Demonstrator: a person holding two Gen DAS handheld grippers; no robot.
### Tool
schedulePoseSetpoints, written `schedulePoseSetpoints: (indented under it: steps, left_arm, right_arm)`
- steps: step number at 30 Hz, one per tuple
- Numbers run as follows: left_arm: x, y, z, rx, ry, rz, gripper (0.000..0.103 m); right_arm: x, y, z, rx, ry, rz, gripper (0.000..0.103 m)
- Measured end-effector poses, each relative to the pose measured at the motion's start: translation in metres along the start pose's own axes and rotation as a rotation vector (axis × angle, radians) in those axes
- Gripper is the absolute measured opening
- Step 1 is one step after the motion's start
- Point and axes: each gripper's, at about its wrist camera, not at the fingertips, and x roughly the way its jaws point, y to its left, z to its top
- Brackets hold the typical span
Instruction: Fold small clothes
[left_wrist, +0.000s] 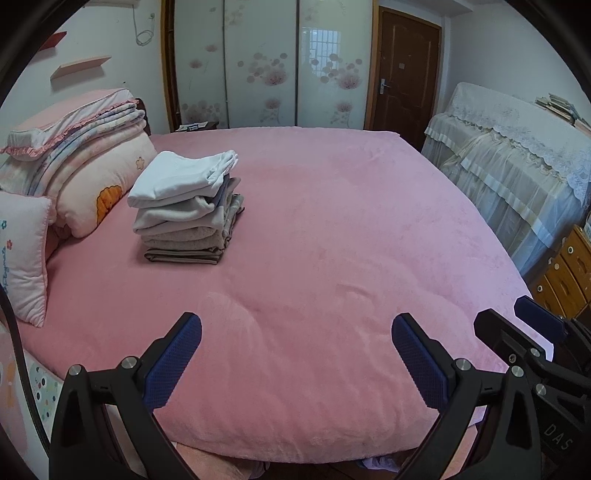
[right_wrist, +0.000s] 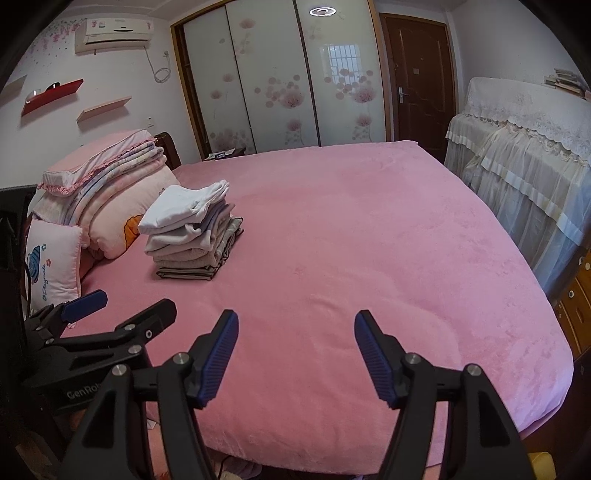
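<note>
Clothes (left_wrist: 184, 206) are sitting in a folded stack on the pink bed (left_wrist: 332, 240), and I am using that stack as my landmark. The white garment (left_wrist: 177, 177) is lying on top, greyer and beige pieces are lying under it, and a dark one is lying at the bottom. I am judging all of it light, soft and limp, so a pinch at a folded edge or corner should be taking hold best, while a push from the side would probably be toppling the pile.

Nearer the camera than the stack and to its right, the left gripper (left_wrist: 295, 354) is hovering over bare blanket with its fingers wide and nothing between them. The right gripper (right_wrist: 295, 354) is hovering farther right of the stack, its fingers also apart and empty. Both are well apart from the stack. I am seeing no unfolded garment on the bed.
</note>
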Motion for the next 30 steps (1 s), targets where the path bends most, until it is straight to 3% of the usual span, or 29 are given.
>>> schedulePoseSetpoints:
  steps: [30]
  left_arm:
    - [-0.004, -0.021, -0.006, 0.019, 0.037, 0.017, 0.102]
  right_arm:
    - [-0.001, -0.023, -0.007, 0.058, 0.029, 0.022, 0.068]
